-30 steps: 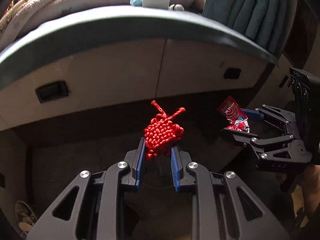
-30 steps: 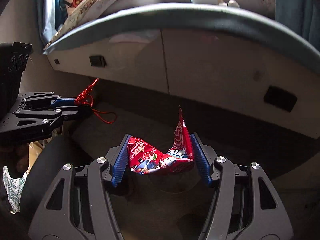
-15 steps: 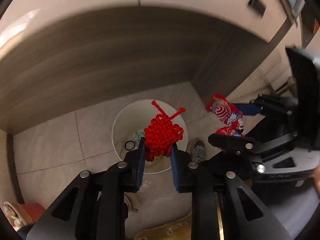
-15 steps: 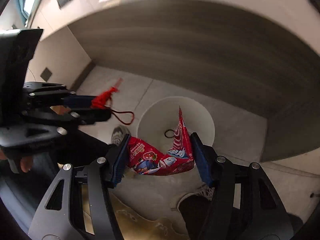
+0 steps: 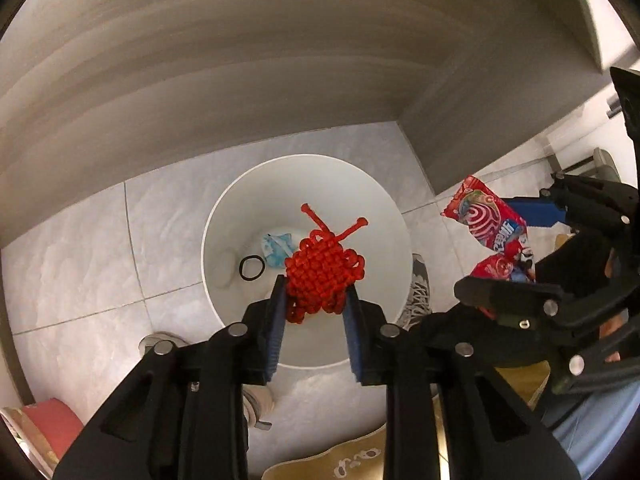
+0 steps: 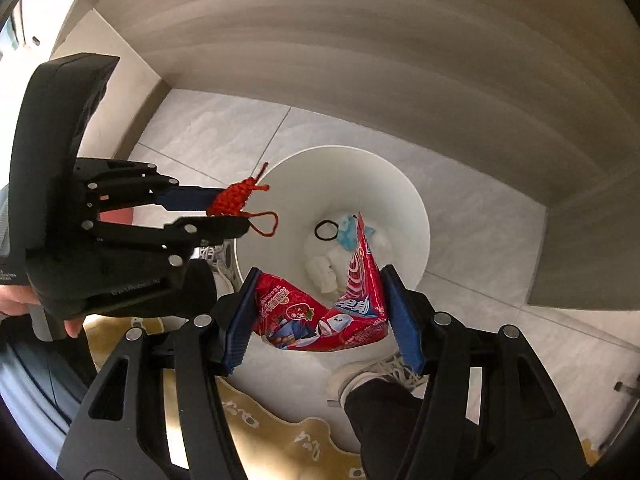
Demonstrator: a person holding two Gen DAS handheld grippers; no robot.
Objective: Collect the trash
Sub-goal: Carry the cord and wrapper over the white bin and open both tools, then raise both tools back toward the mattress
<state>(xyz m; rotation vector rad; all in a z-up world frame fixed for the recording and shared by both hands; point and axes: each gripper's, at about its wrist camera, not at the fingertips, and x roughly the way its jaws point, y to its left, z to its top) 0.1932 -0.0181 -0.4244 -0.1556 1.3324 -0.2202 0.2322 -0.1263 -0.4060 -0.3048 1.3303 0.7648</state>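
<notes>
- L tongs (image 5: 314, 314): the red woven knot (image 5: 323, 276) is seen between the blue pads (image 5: 277, 332). The jaws have just been opening; the knot is still touched by the pad tips on both sides, with its lower edge in the gap. Whether it is still pinched cannot be told for certain; by contact it is read as gripped.
- In the R wrist view the L tongs (image 6: 228, 210) are seen from the side, with the knot (image 6: 234, 200) at the tips and a thin red cord loop (image 6: 266, 224) hanging off it, just over the bin's left rim.
- R tongs (image 6: 320, 312): clenched on a crumpled red snack wrapper (image 6: 324, 316), which is pressed by both blue pads and folded into a V, one flap standing up.
- In the L wrist view the same wrapper (image 5: 490, 232) is seen held by the R tongs (image 5: 516, 248), to the right of the bin.
- A grey sneaker (image 6: 384, 368) and dark trouser leg are seen under the R tongs, on a yellow-brown mat (image 6: 280, 432).
- White round bin (image 5: 224, 220) stands on the grey tiled floor (image 5: 80, 264), beneath both tongs.
- Bin contents: a black hair tie (image 5: 252, 267), a pale blue scrap (image 5: 276, 250), white crumpled paper (image 6: 324, 268).
- Beyond the bin: a grey-brown panel (image 5: 240, 60), blurred.
</notes>
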